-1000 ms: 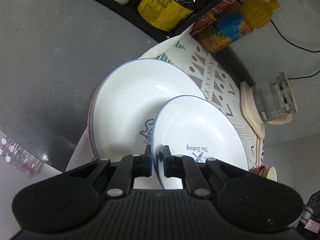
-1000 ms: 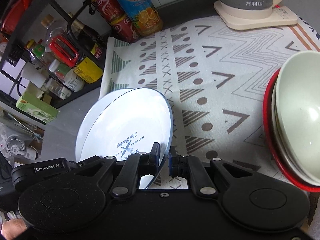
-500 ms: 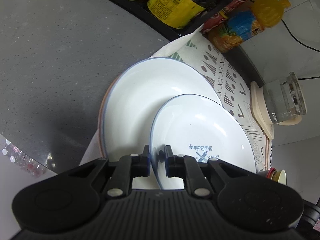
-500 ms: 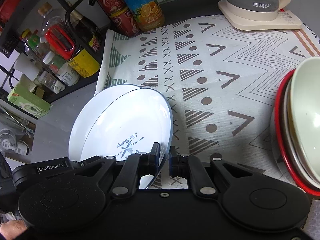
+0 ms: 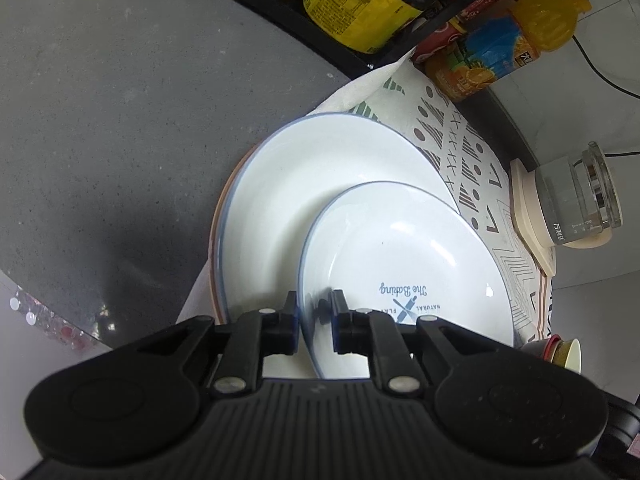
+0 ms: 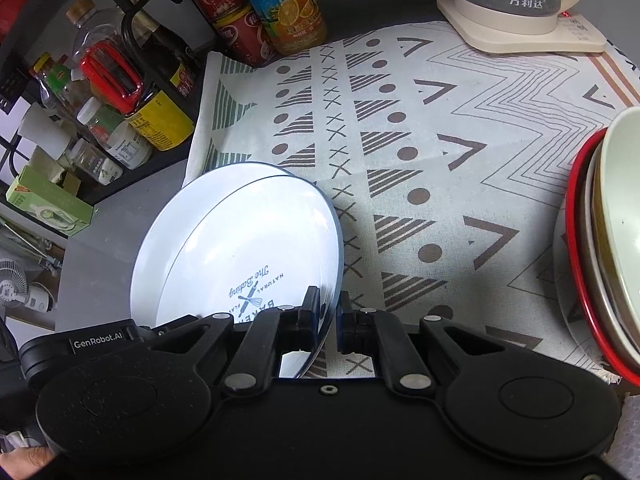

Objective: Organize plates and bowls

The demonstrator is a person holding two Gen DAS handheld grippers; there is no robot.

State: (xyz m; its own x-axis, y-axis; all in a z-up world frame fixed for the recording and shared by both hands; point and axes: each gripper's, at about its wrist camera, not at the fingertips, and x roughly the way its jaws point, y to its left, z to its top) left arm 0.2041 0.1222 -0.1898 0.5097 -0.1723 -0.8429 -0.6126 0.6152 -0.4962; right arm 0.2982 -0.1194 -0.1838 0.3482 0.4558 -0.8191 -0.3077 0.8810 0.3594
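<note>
A small white plate with a blue rim and printed lettering (image 5: 404, 256) is held from both sides, tilted over a larger white plate (image 5: 320, 184) that tops a short stack on the patterned cloth. My left gripper (image 5: 316, 312) is shut on the small plate's near rim. My right gripper (image 6: 329, 312) is shut on the opposite rim of the same plate (image 6: 248, 248). A stack of bowls with a red rim (image 6: 600, 248) stands at the right edge of the right wrist view.
A glass kettle on a cream base (image 6: 516, 4) stands at the back of the patterned cloth (image 6: 440, 140). Drink bottles and cans (image 6: 276, 4) and a black rack of jars (image 6: 120, 92) line the left back. Grey counter (image 5: 100, 120) lies left of the plates.
Both grippers have carried the small plate slightly further over the large plate stack. The grip is unchanged.
</note>
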